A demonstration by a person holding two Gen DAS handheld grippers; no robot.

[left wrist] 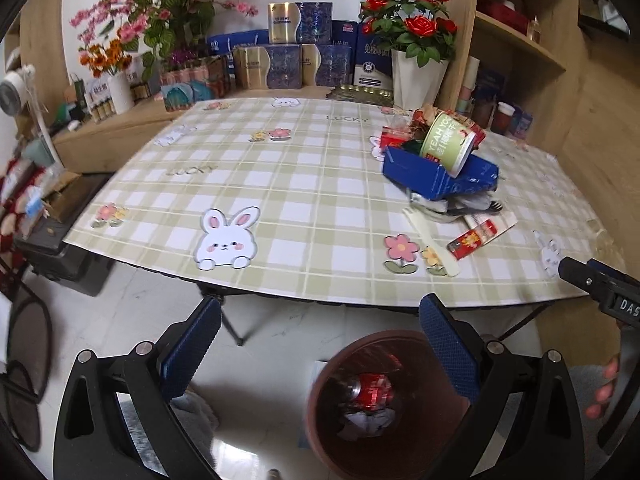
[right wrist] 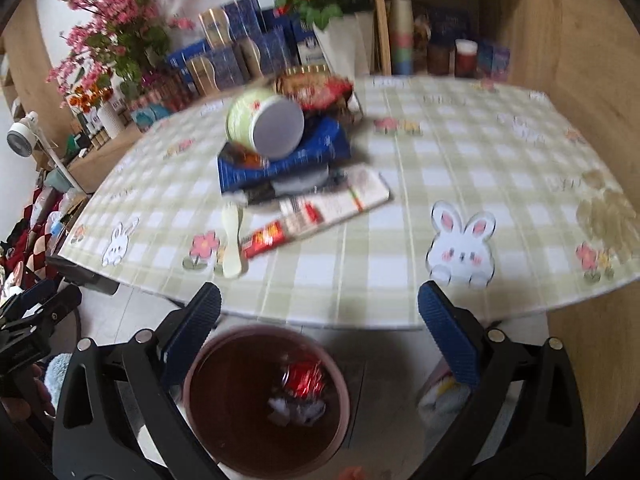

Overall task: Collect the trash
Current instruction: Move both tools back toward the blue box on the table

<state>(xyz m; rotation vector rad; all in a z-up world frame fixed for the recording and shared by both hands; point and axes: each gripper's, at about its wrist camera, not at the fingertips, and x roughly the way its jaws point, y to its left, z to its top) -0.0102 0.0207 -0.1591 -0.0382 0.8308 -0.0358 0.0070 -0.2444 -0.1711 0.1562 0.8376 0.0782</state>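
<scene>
A brown trash bin (left wrist: pixel 320 412) (right wrist: pixel 336 380) stands on the floor below the table's near edge, with a crushed red can (left wrist: pixel 374 390) (right wrist: pixel 306 378) and white paper inside. On the checked tablecloth (left wrist: pixel 280 184) (right wrist: pixel 460 168) lies a trash pile: a green paper tub (left wrist: pixel 448 144) (right wrist: pixel 264 124) tipped on a blue box (left wrist: pixel 436 176) (right wrist: pixel 288 160), a cream plastic spoon (left wrist: pixel 432 242) (right wrist: pixel 232 236), a red wrapper (left wrist: pixel 474 238) (right wrist: pixel 266 238) and a snack bag (right wrist: pixel 316 86). My left gripper (left wrist: pixel 320 344) is open and empty above the bin. My right gripper (right wrist: pixel 320 332) is open and empty too.
Flower vases (left wrist: pixel 416 68) and blue and gold boxes (left wrist: pixel 280 60) line the wooden ledge behind the table. Wooden shelves (left wrist: pixel 520 40) stand at the right. A small white fan (left wrist: pixel 16 88) and clutter sit at the left. Folding table legs (left wrist: pixel 232 324) reach the white floor.
</scene>
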